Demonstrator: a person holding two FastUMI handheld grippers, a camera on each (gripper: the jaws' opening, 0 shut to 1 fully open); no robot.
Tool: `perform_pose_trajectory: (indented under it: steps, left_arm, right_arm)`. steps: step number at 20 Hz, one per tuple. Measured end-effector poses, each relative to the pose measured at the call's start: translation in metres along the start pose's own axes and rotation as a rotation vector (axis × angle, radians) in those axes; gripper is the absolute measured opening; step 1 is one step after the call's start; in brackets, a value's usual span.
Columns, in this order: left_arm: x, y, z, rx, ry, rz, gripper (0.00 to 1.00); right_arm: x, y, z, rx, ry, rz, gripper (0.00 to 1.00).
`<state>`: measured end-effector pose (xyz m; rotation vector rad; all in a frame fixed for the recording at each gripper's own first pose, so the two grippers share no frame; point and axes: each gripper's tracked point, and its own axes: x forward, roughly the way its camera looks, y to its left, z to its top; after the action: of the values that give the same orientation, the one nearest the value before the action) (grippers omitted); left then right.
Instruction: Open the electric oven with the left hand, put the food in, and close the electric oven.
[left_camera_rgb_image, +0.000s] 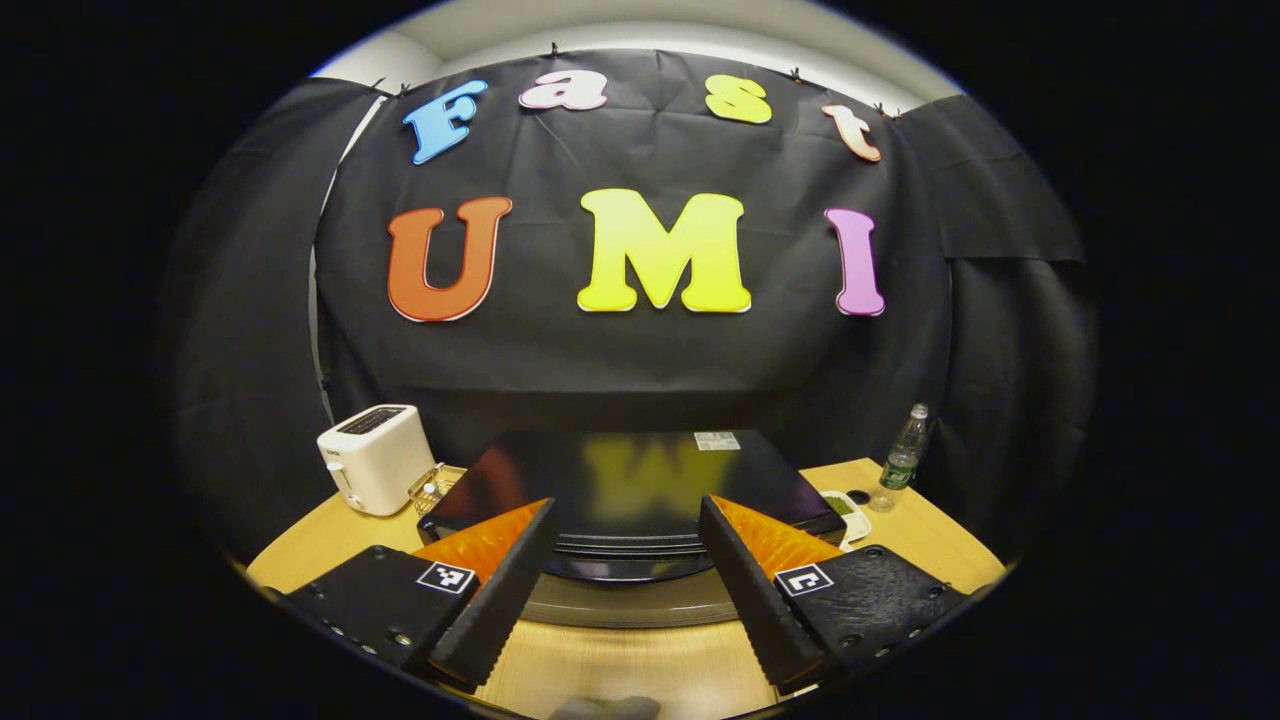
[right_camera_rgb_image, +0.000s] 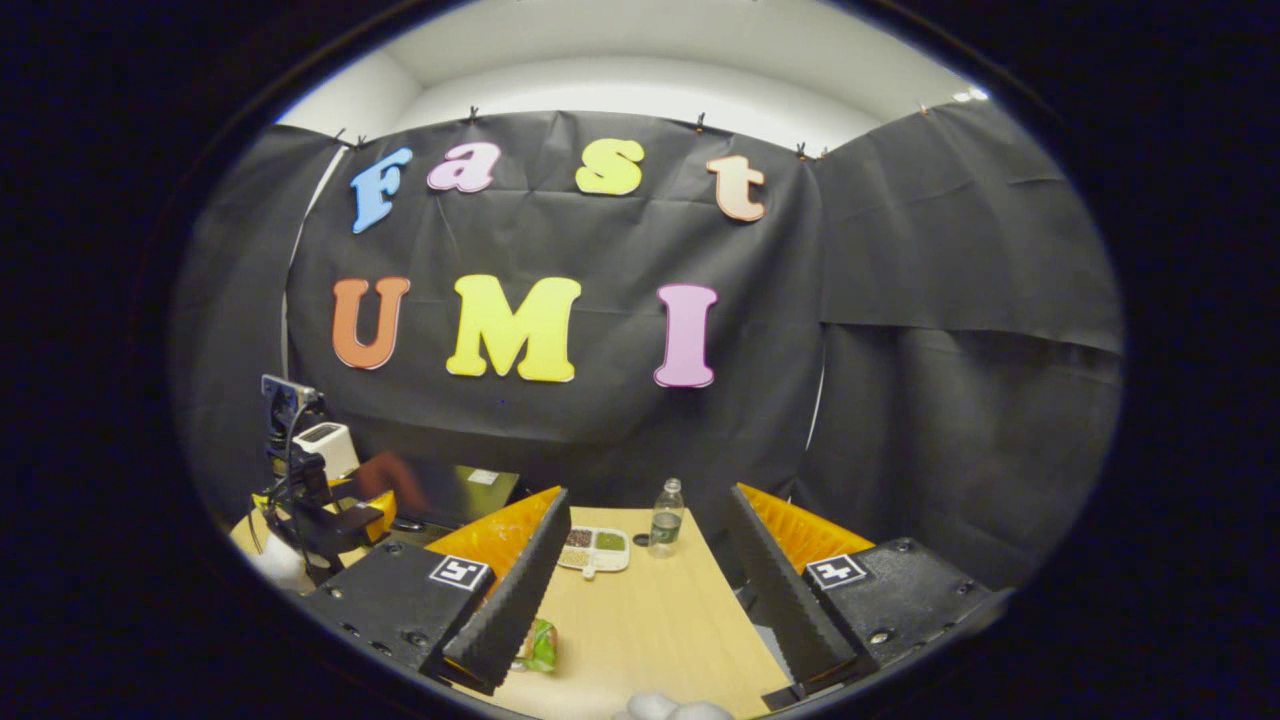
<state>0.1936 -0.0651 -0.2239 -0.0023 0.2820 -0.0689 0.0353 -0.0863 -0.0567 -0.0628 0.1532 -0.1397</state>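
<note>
Left gripper view looked level, close over the glossy black electric oven (left_camera_rgb_image: 620, 490) towards the black cloth wall (left_camera_rgb_image: 640, 360). Right gripper view faced the same wall from farther right. Both shared the clear plastic bottle (left_camera_rgb_image: 903, 458) (right_camera_rgb_image: 666, 518) and white toaster (left_camera_rgb_image: 375, 457) (right_camera_rgb_image: 325, 445).

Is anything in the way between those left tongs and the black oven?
Nothing visible. In the left gripper view the open left tongs point straight at the oven, with bare table between. The toaster and bottle stand off to its sides.
</note>
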Motion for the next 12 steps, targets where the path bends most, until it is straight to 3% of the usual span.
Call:
perform_pose_trajectory:
  steps: [5, 11, 12]
  left_arm:
    - [0.014, 0.005, -0.037, 0.014, 0.092, 0.022, 0.94]
    - [0.013, 0.008, -0.037, 0.043, 0.092, 0.011, 0.96]
    - [0.013, 0.008, -0.038, 0.039, 0.097, 0.010, 0.87]
  right_arm:
    - [0.010, 0.007, -0.002, -0.021, 0.006, 0.013, 0.96]
    - [0.014, 0.013, -0.009, -0.007, 0.020, 0.035, 1.00]
    - [0.015, 0.013, -0.009, -0.001, 0.021, 0.037, 1.00]
